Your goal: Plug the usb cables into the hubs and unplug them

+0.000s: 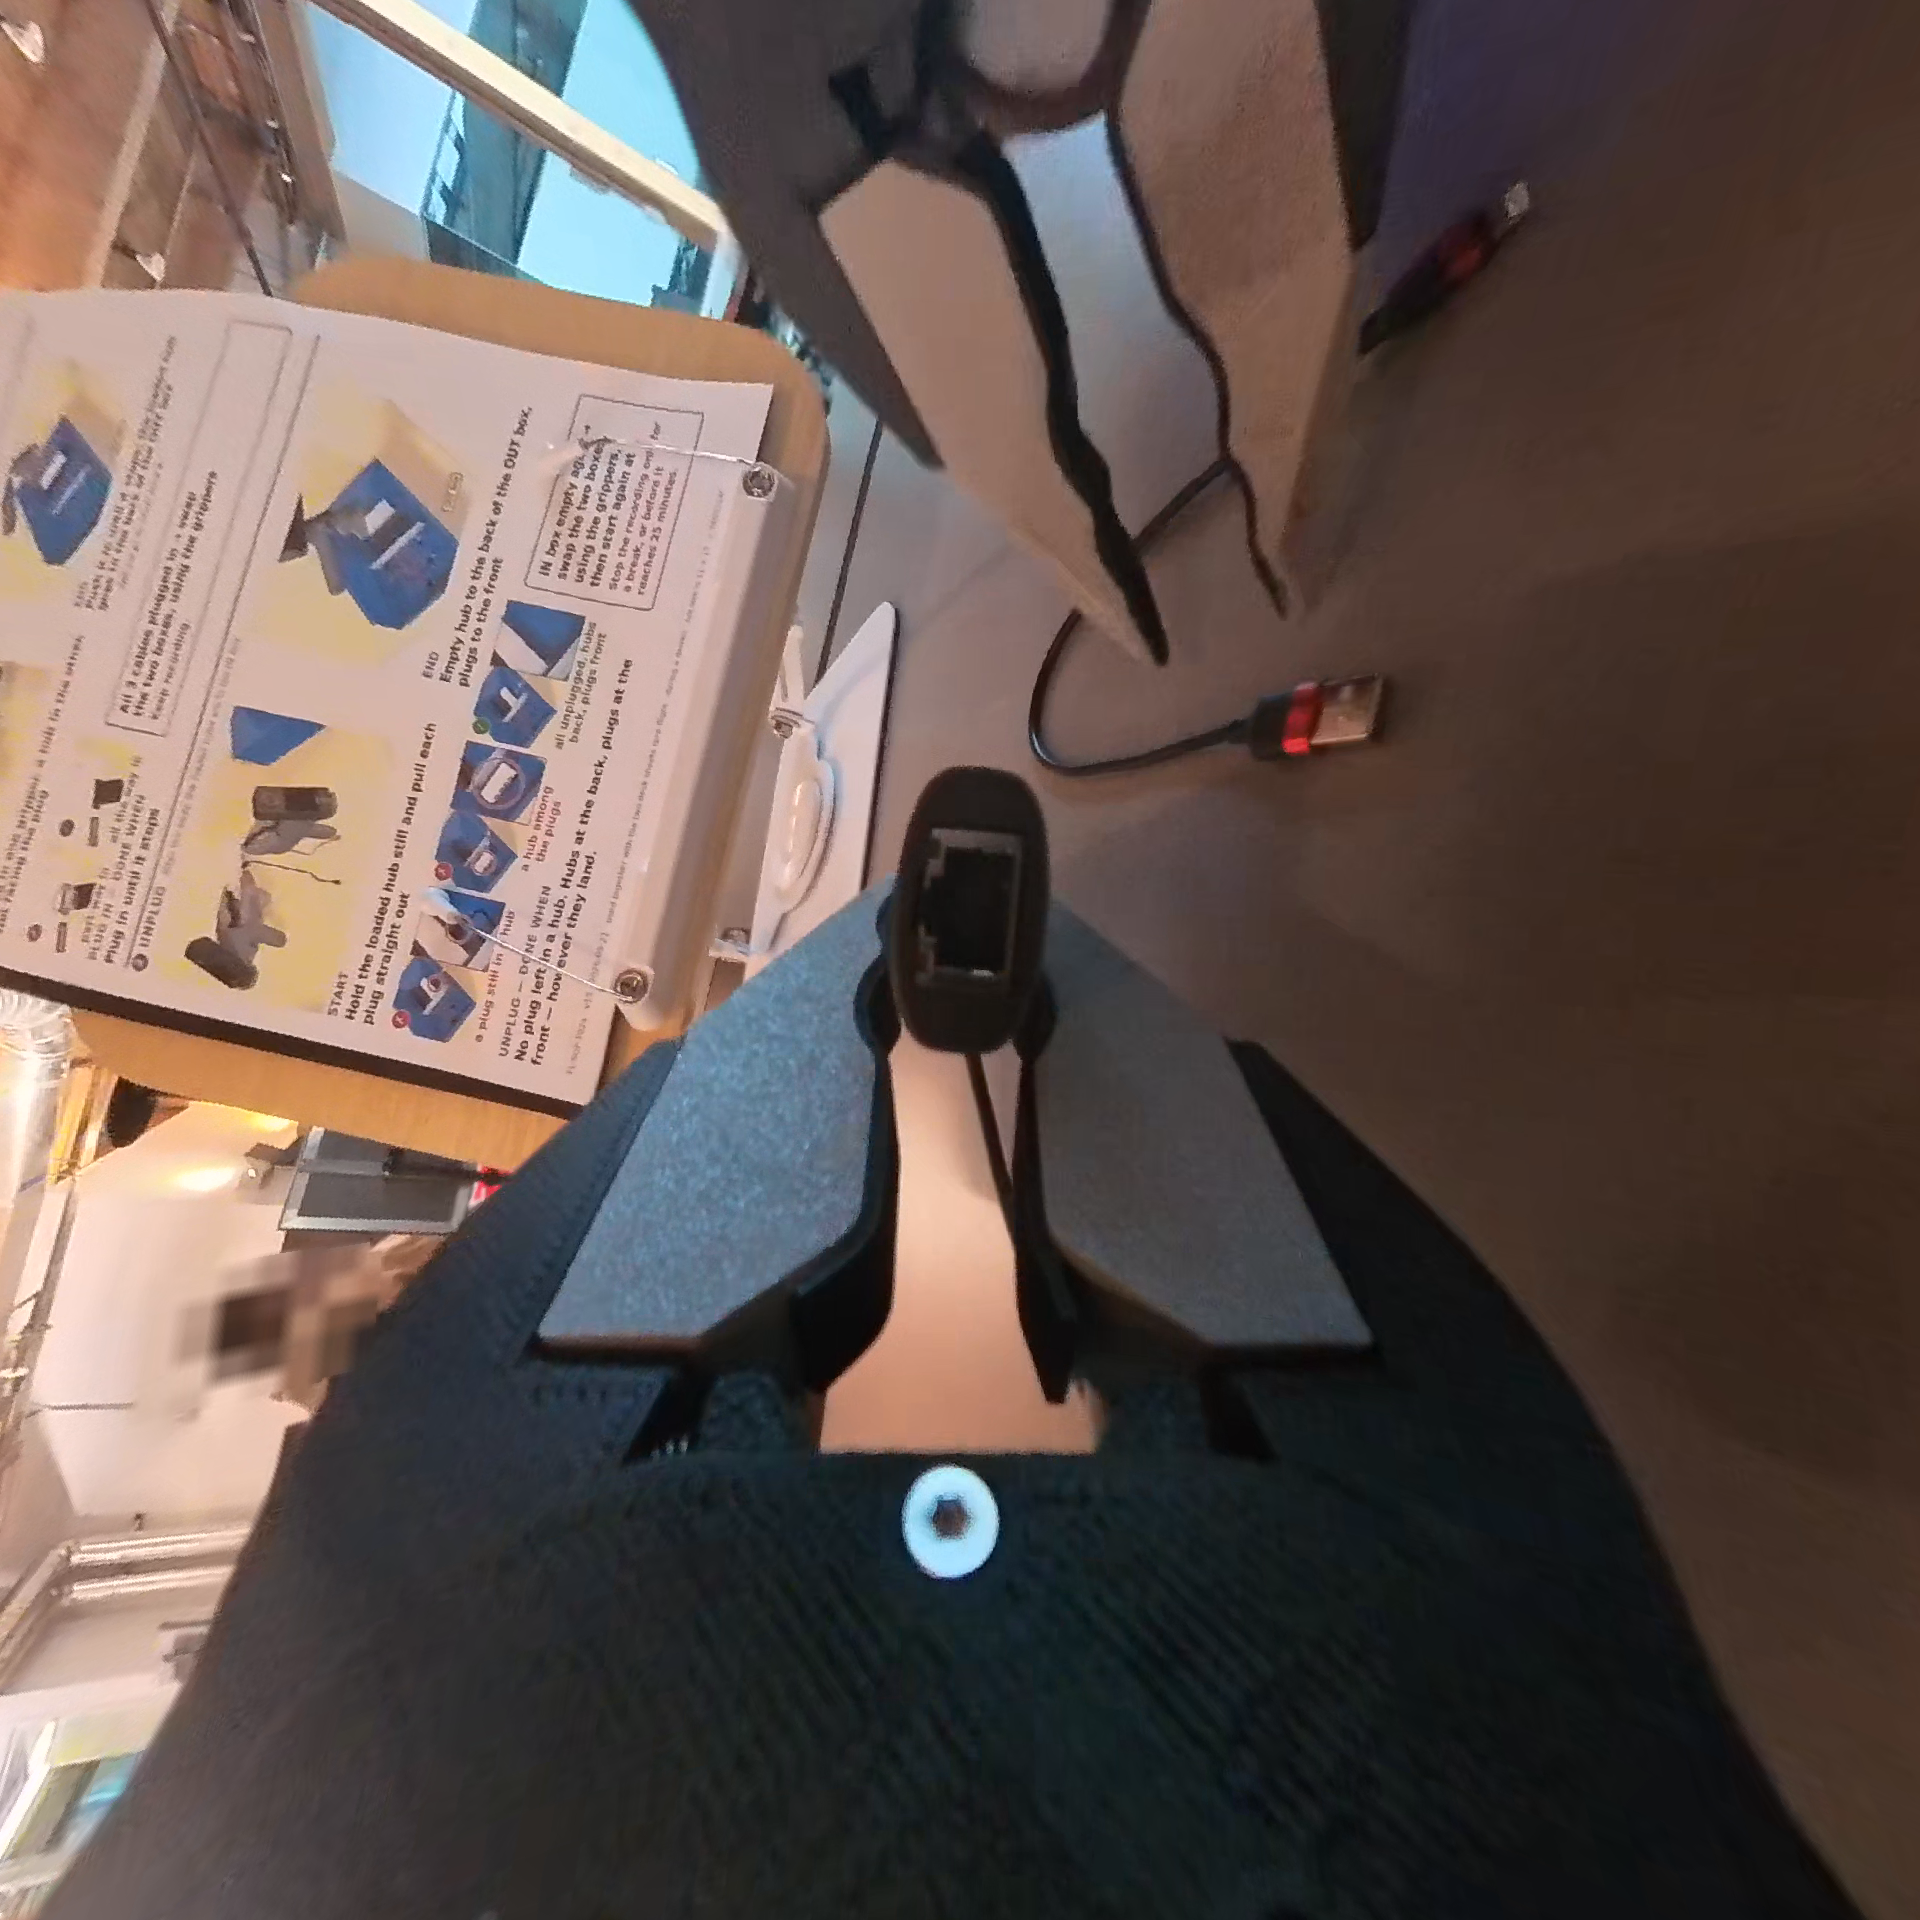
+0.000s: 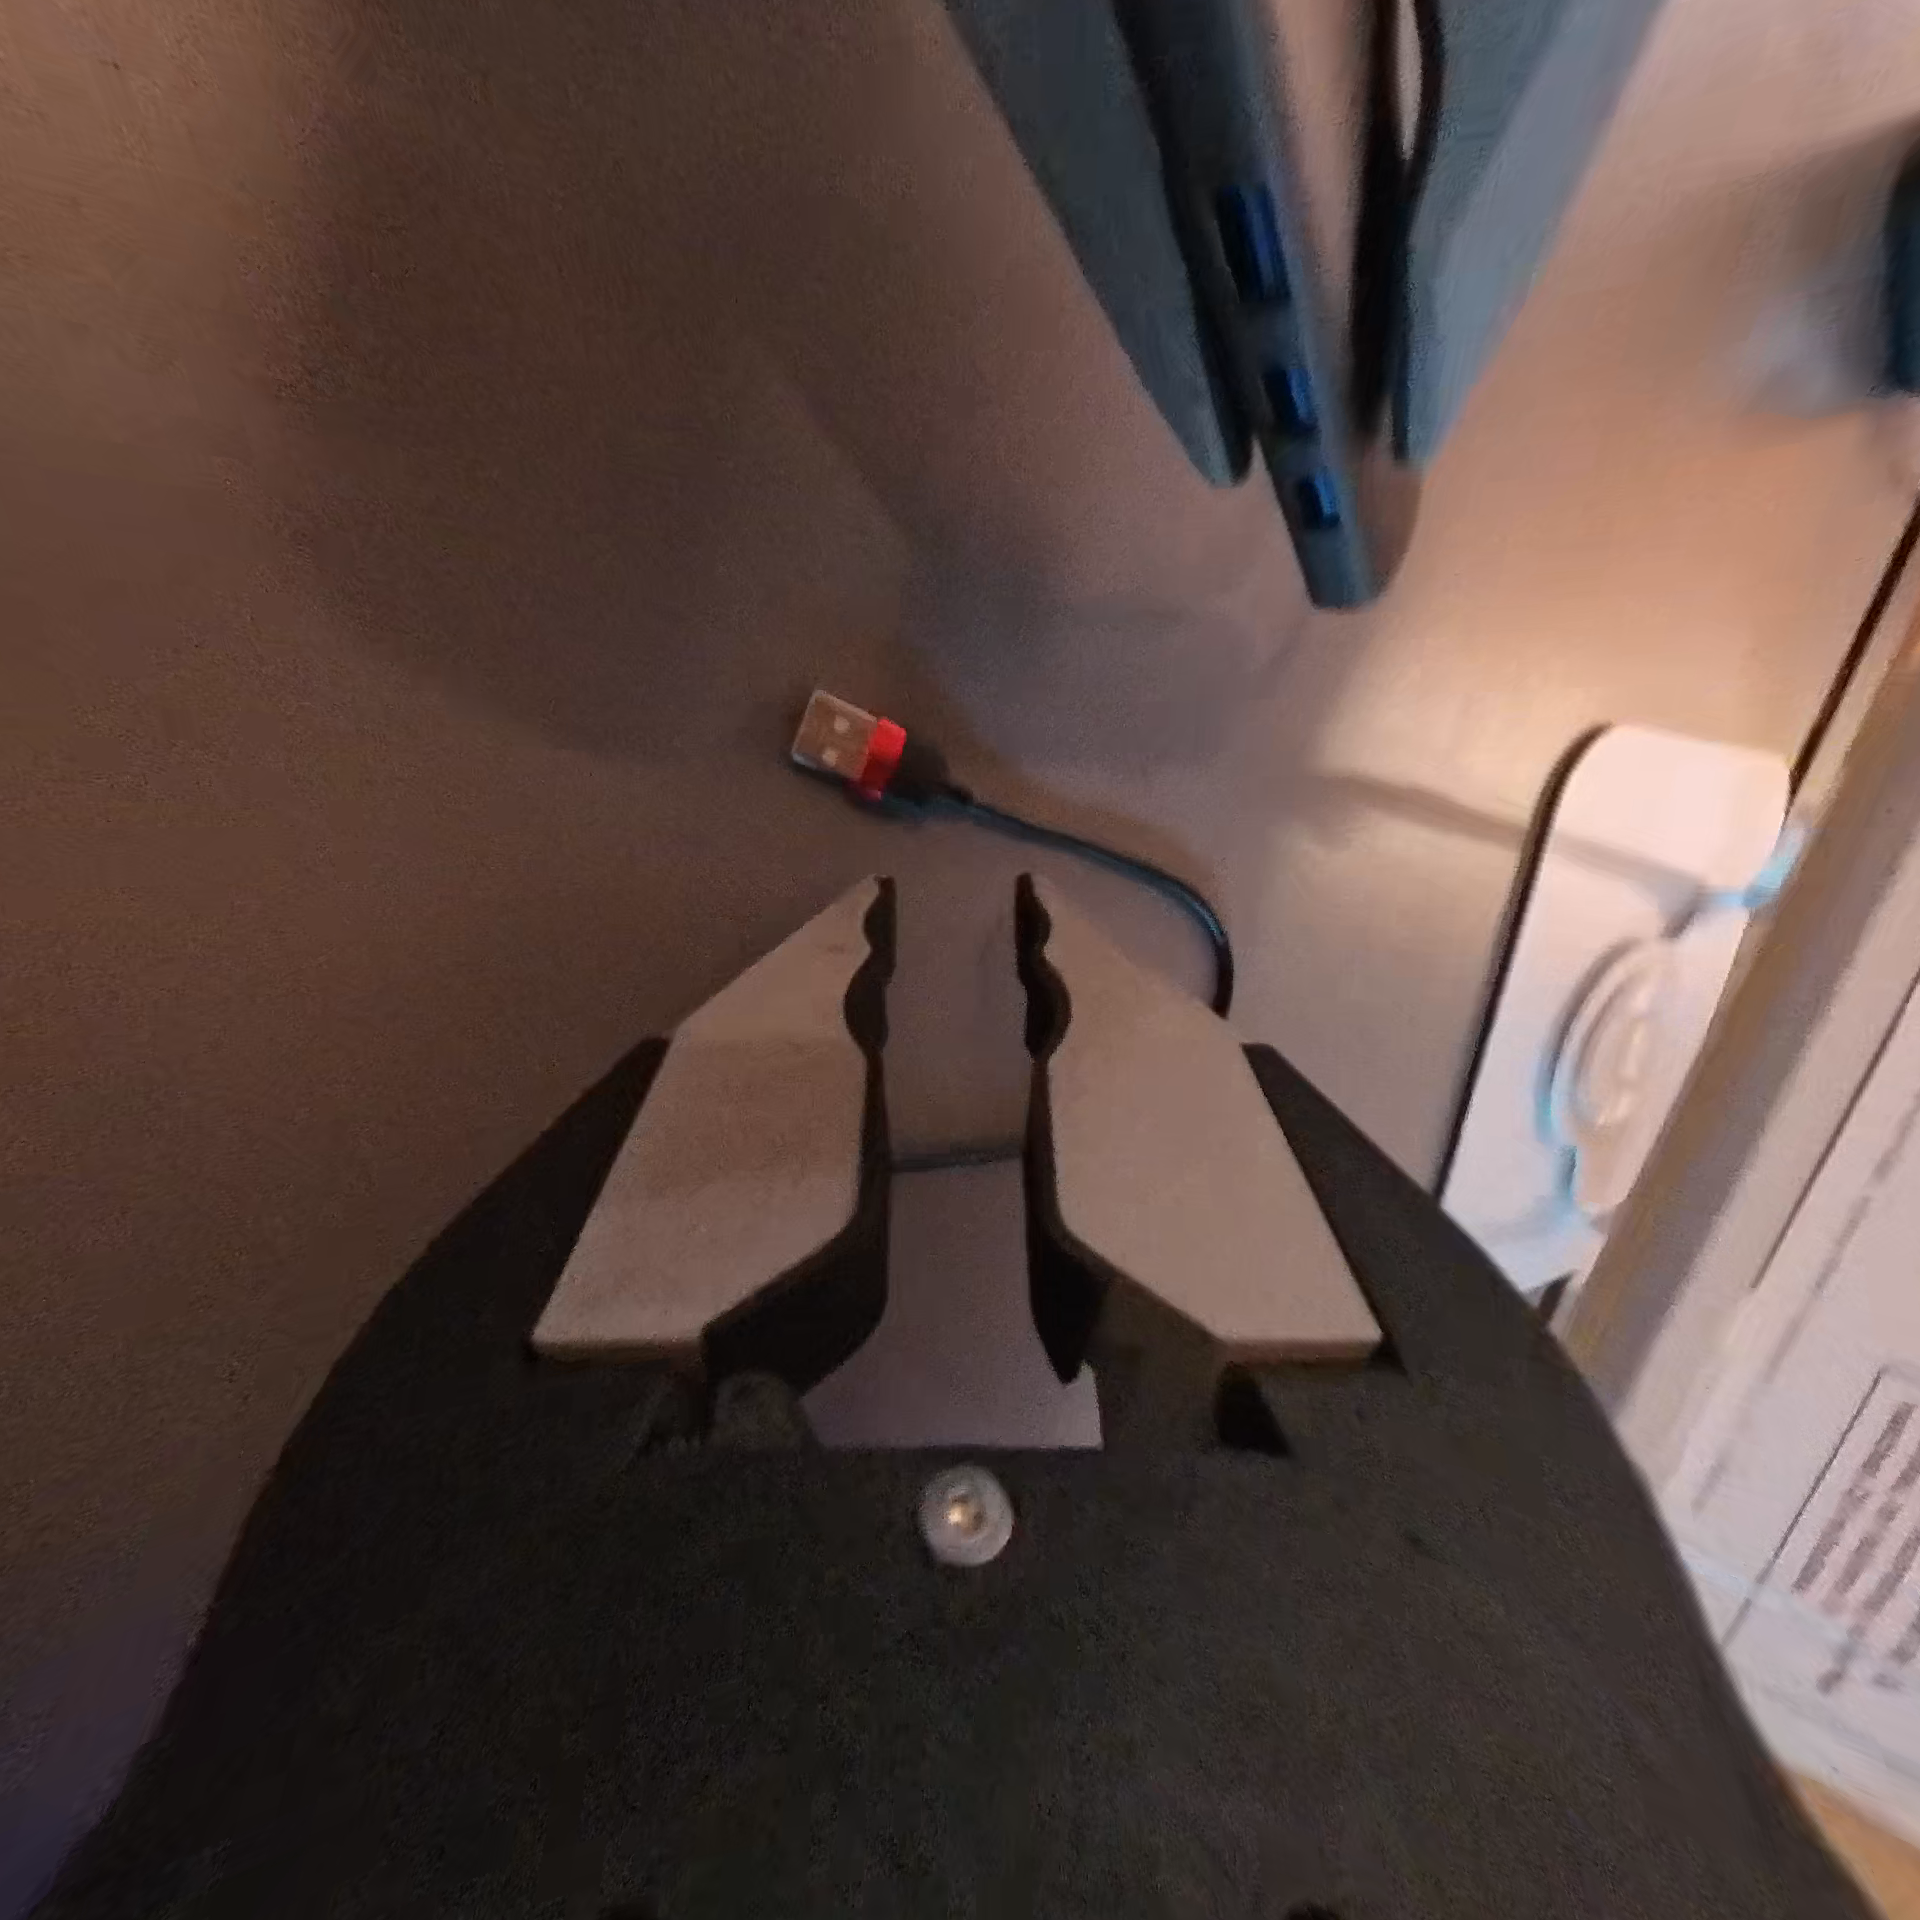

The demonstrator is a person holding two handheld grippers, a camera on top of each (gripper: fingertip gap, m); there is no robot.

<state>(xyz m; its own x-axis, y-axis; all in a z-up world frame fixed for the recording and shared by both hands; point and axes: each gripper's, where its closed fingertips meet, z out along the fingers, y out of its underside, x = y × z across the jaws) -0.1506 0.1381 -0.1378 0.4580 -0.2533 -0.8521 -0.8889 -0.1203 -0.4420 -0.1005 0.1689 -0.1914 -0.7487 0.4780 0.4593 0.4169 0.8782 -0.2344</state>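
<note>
The left claw (image 1: 961, 966) is closed on a dark oval-ended hub (image 1: 971, 909), gripping it near its end so the end face with a rectangular socket looks back at the camera. In the right wrist view the same slim grey hub (image 2: 1283, 384) shows a row of blue ports along its edge.

A red-collared USB plug with a bare metal tip (image 2: 847, 748) lies on the plain grey-brown desk (image 2: 416, 520), just beyond the right claw (image 2: 951, 904), whose fingers stand a little apart with nothing between them. The plug's dark cable (image 2: 1143, 883) curls back from the plug toward that claw.

Well to the side of the plug, a printed instruction sheet with pictures and text (image 1: 364, 675) is fixed to a pale wooden board (image 1: 800, 416). Bare desk surrounds the plug.
</note>
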